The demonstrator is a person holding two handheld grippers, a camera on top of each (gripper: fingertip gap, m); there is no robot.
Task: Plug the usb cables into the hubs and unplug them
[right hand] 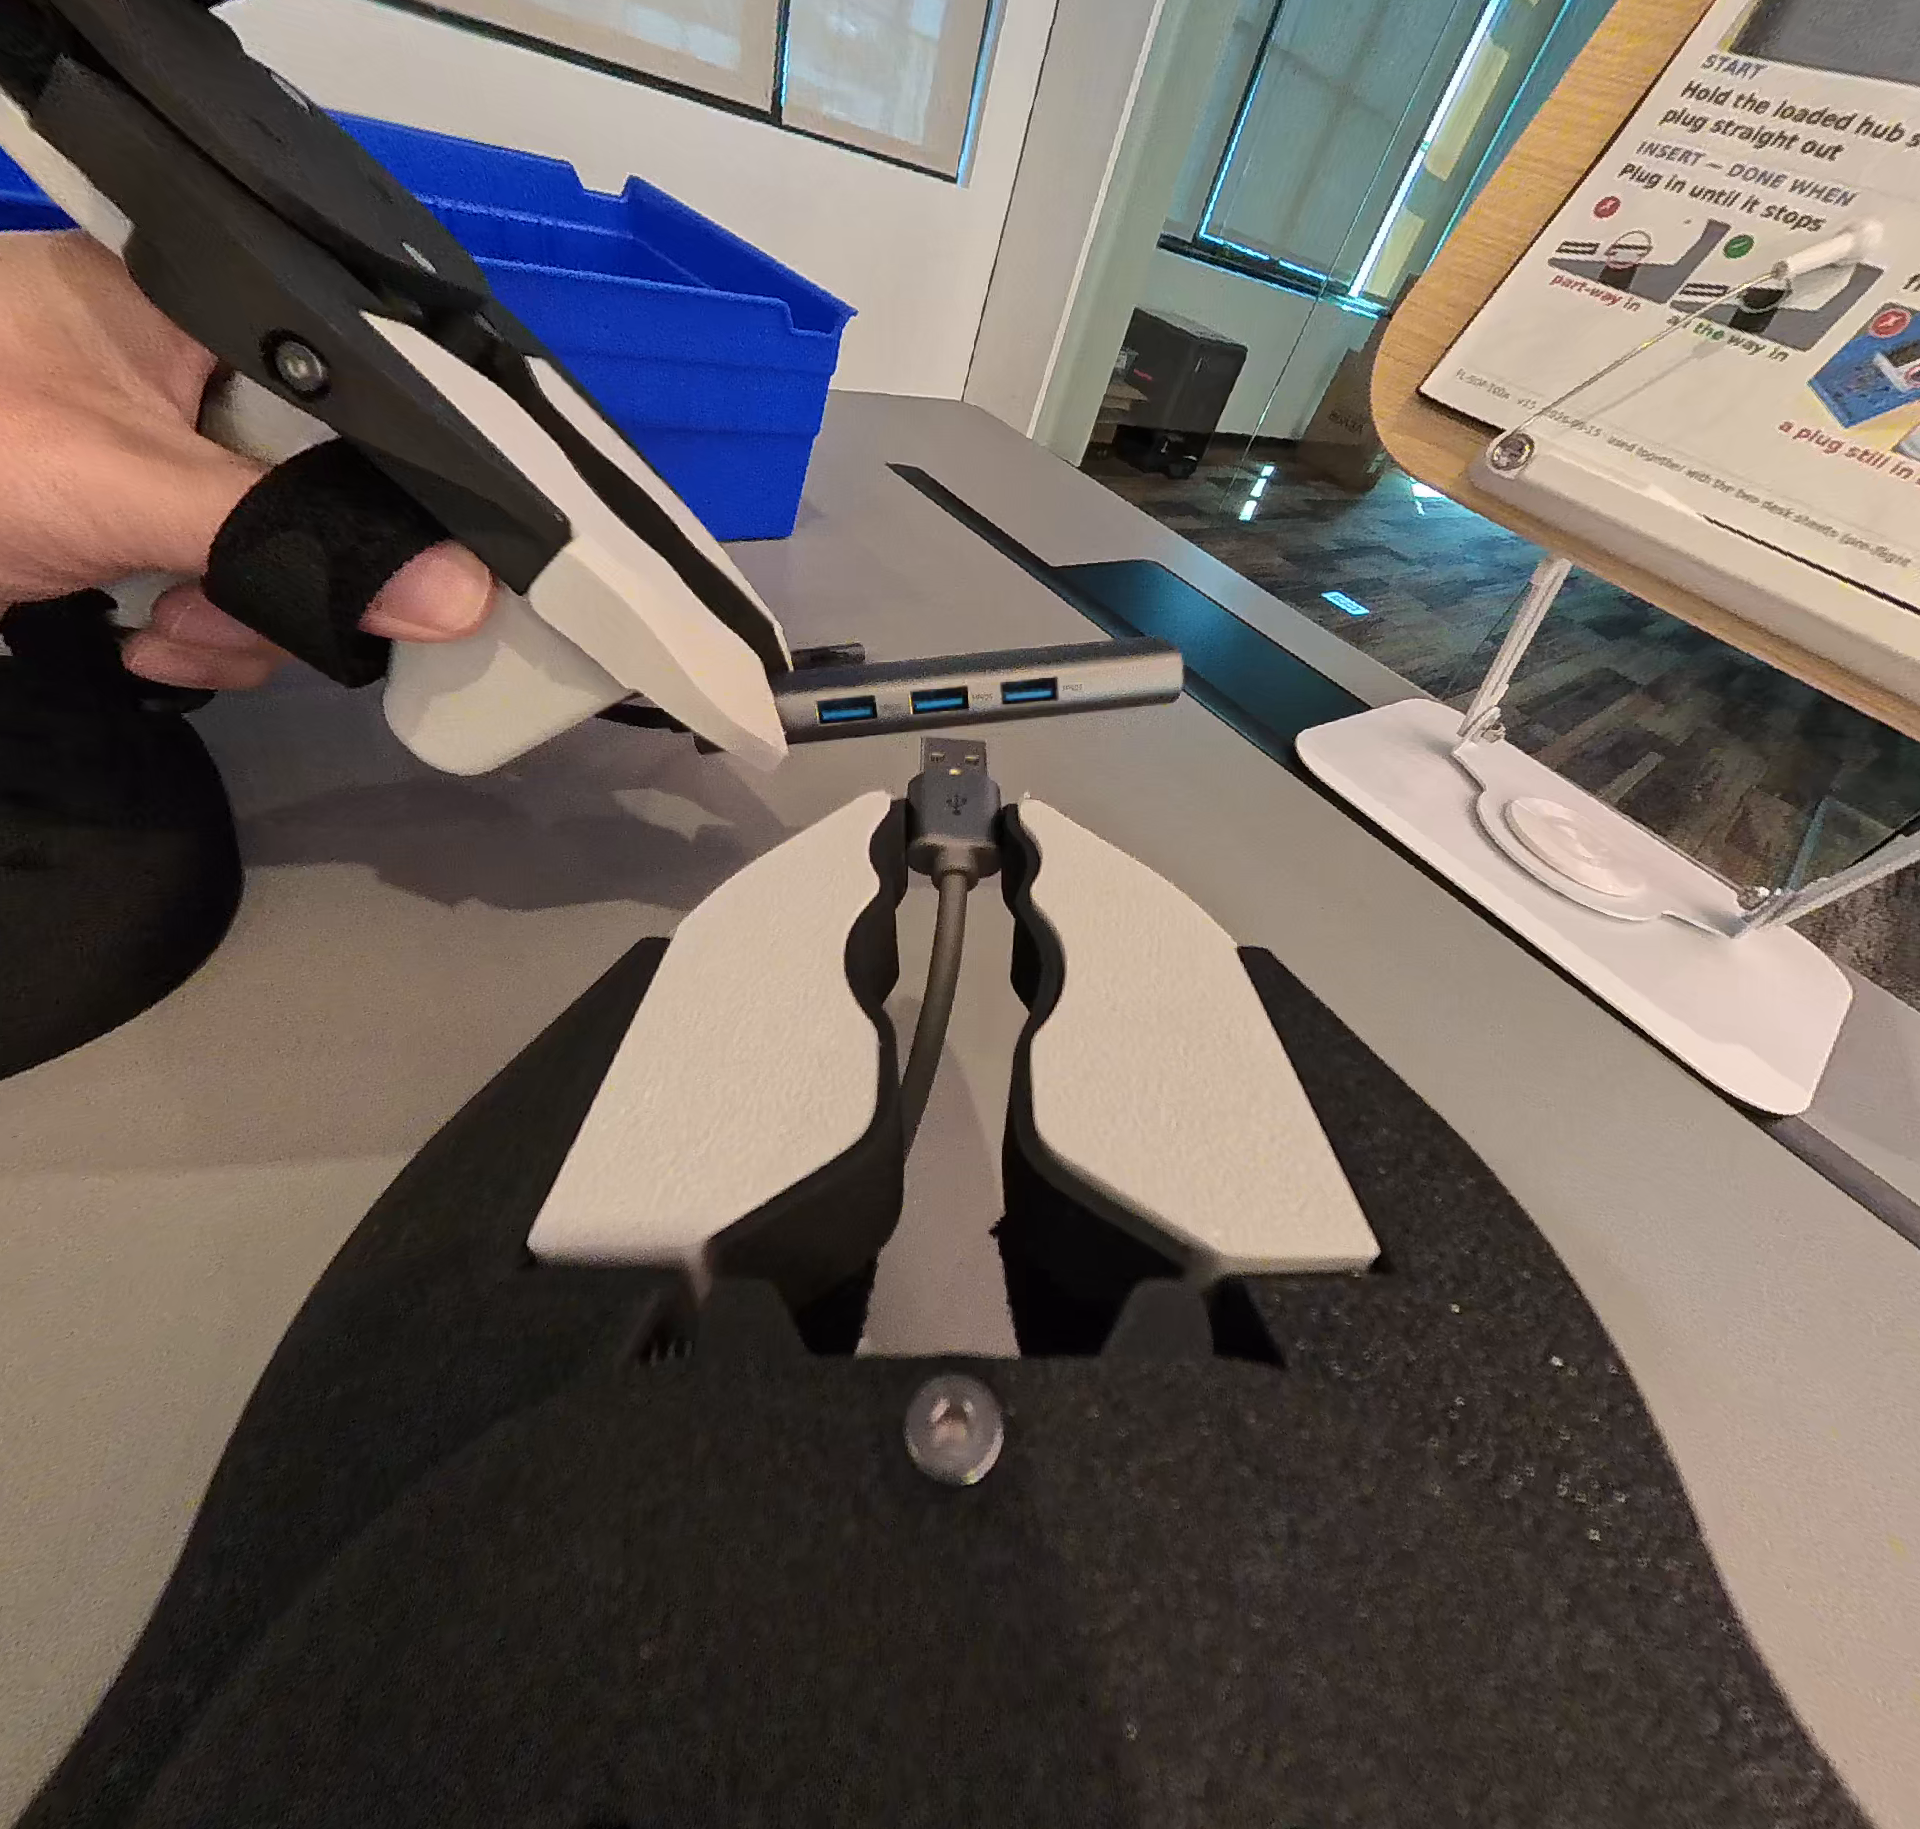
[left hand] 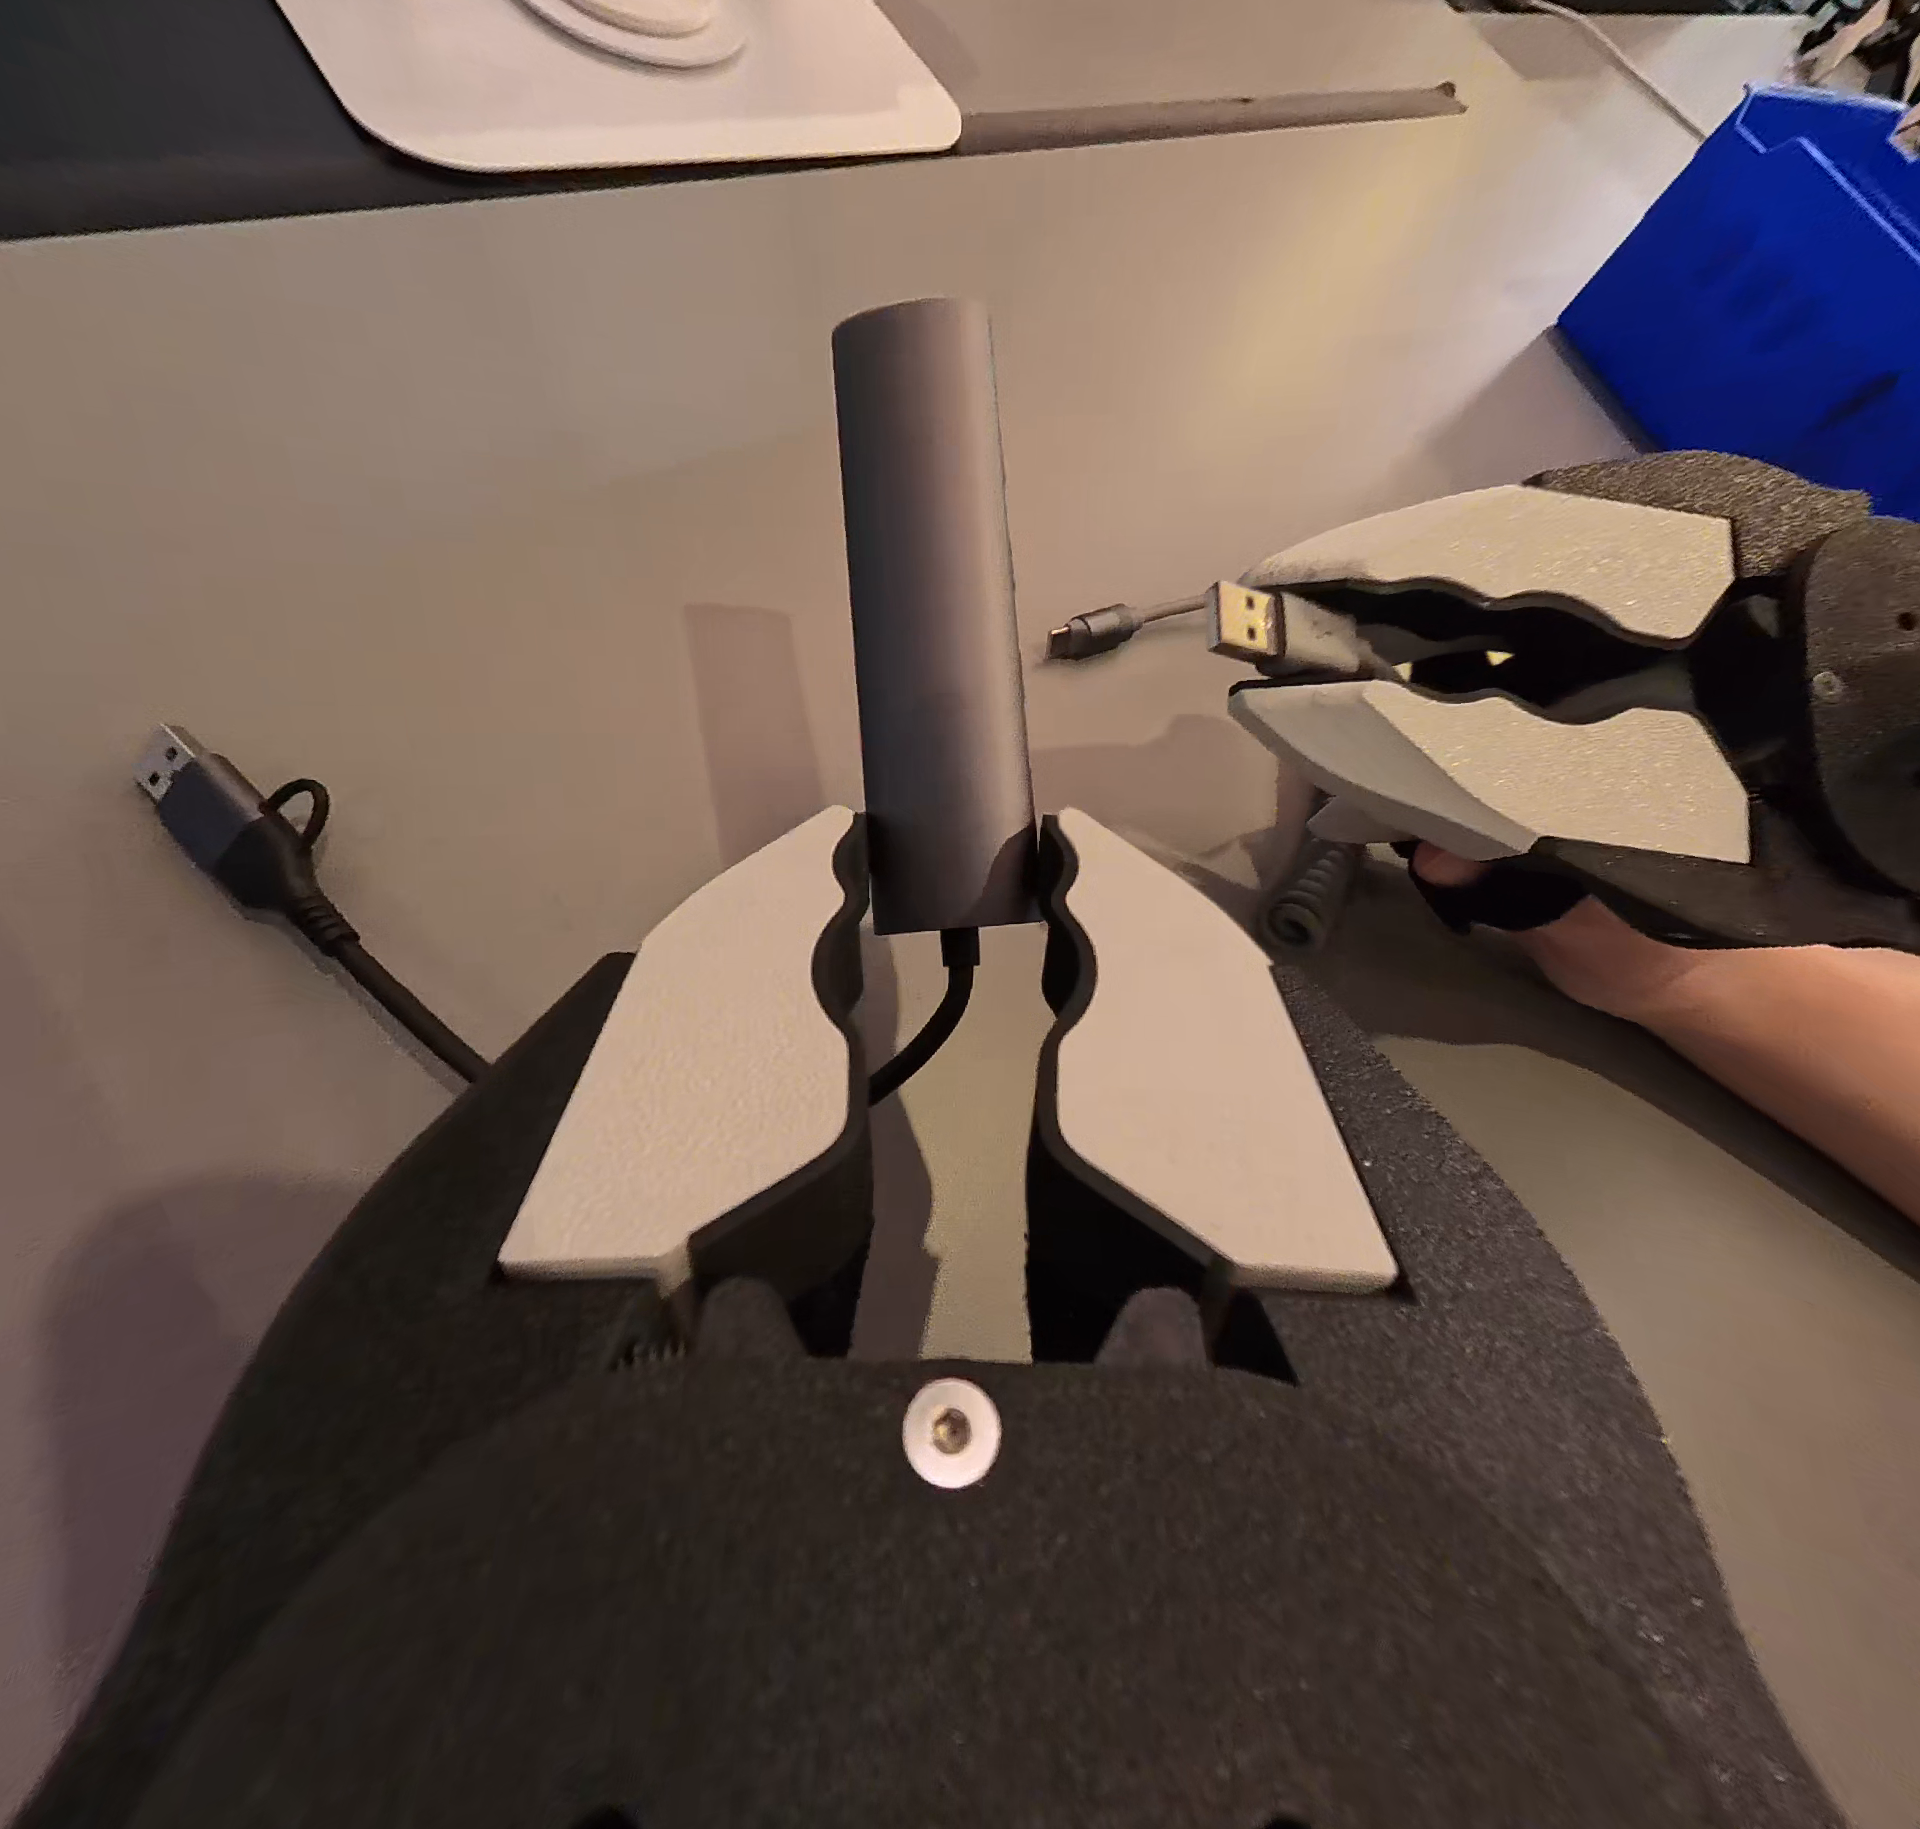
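Right wrist view: the USB plug is clamped in the right claw, its metal tip just short of the middle blue port of the hub, which is gripped at its cable end by the left claw above the grey surface. Plug and port should be squared up, then the plug pushed straight in until seated, while the hub is braced. Open room lies around both claws; the blue bin and the white stand sit well apart.

Two matte-black textured grippers, pale-grey wavy-edged fingers, silver centre screw; black fingerless glove.
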